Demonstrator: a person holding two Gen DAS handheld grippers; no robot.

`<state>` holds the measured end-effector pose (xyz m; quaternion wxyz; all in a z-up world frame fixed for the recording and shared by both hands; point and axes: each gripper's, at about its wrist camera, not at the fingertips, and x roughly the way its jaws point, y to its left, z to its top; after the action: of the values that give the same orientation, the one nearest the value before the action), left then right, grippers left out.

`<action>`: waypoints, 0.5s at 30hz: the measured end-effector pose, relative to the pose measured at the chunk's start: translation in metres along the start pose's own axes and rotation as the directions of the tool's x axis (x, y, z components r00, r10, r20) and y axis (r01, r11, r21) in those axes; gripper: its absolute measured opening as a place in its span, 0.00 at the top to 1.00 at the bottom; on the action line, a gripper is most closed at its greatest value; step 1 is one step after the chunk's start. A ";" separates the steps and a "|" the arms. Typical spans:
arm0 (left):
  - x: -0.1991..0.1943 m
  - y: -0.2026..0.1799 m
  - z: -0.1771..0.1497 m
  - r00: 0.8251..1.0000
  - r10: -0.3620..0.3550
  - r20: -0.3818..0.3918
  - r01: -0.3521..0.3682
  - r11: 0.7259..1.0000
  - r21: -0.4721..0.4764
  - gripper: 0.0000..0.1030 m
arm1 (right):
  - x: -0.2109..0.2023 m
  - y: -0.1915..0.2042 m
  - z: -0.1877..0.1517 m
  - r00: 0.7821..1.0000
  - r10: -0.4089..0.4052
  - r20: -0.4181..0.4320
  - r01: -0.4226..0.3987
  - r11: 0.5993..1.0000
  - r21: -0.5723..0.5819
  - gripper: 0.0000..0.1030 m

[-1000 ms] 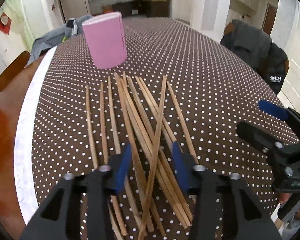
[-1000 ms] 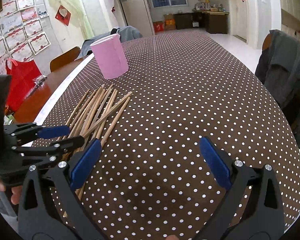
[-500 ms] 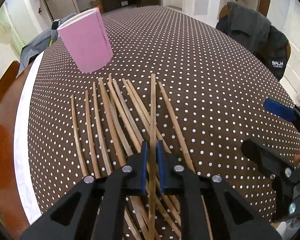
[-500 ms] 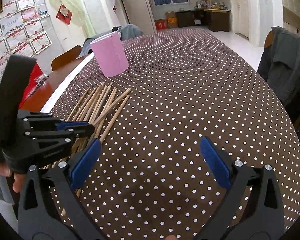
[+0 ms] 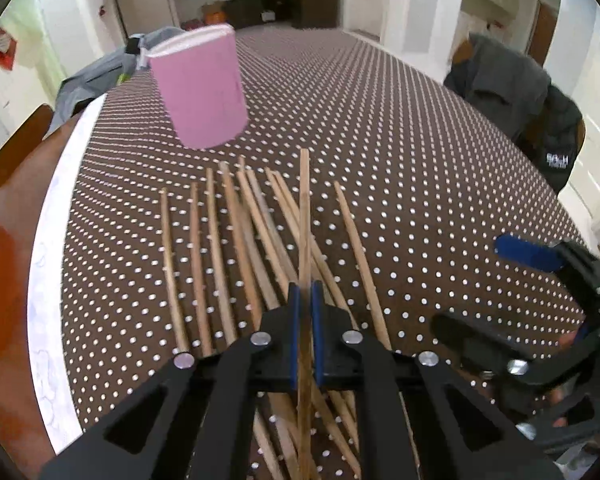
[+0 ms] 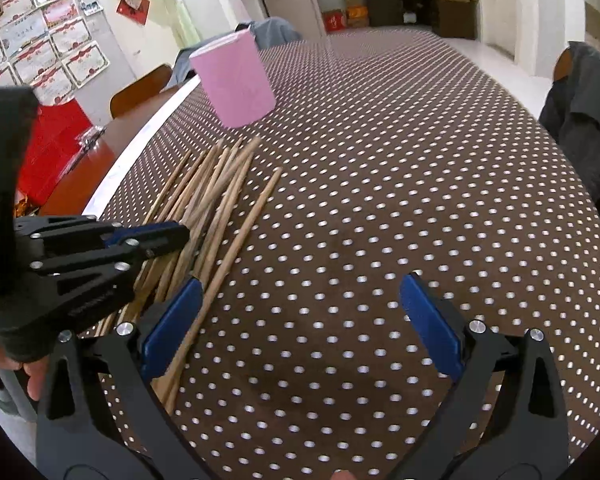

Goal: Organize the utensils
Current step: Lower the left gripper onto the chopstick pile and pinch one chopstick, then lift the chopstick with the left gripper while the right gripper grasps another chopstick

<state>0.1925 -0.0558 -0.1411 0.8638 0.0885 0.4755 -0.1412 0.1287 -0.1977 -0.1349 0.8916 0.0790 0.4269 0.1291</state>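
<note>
Several wooden chopsticks [image 5: 236, 248] lie side by side on the dotted brown tablecloth [image 5: 400, 152]. My left gripper [image 5: 305, 306] is shut on one chopstick [image 5: 304, 216] that points straight ahead over the pile. A pink cylindrical holder [image 5: 202, 88] stands upright beyond the pile. In the right wrist view the chopsticks [image 6: 220, 200] lie to the left, the holder [image 6: 236, 80] stands further back, and the left gripper [image 6: 168, 236] sits over the pile. My right gripper [image 6: 300, 320] is open and empty above the cloth, just right of the pile.
The table's wooden edge [image 5: 4, 264] and white cloth border [image 5: 44, 256] run along the left. Chairs with grey jackets stand at the right [image 5: 516, 92] and far left [image 5: 100, 76]. A red bag [image 6: 56, 144] sits left of the table.
My left gripper closed on one chopstick that lay across the pile and now holds it. The right gripper stayed open and moved slightly nearer the pile.
</note>
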 end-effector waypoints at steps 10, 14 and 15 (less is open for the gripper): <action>-0.034 0.020 -0.015 0.995 0.005 0.097 0.004 0.996 -0.087 0.94 | 0.036 0.033 0.026 0.986 -0.076 -0.147 0.072 0.997 -0.031 0.26; -0.038 0.028 -0.019 0.994 -0.007 0.106 0.018 0.994 -0.105 0.94 | 0.047 0.042 0.033 0.971 -0.144 -0.193 0.129 0.988 -0.085 0.36; -0.038 0.029 -0.021 0.994 -0.008 0.107 0.020 0.994 -0.107 0.94 | 0.051 0.047 0.036 0.964 -0.168 -0.209 0.145 0.982 -0.119 0.37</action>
<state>0.1661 -0.0164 -0.1200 0.8905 0.0306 0.4361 -0.1258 0.1800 -0.1392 -0.1386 0.8497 -0.0155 0.5196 0.0879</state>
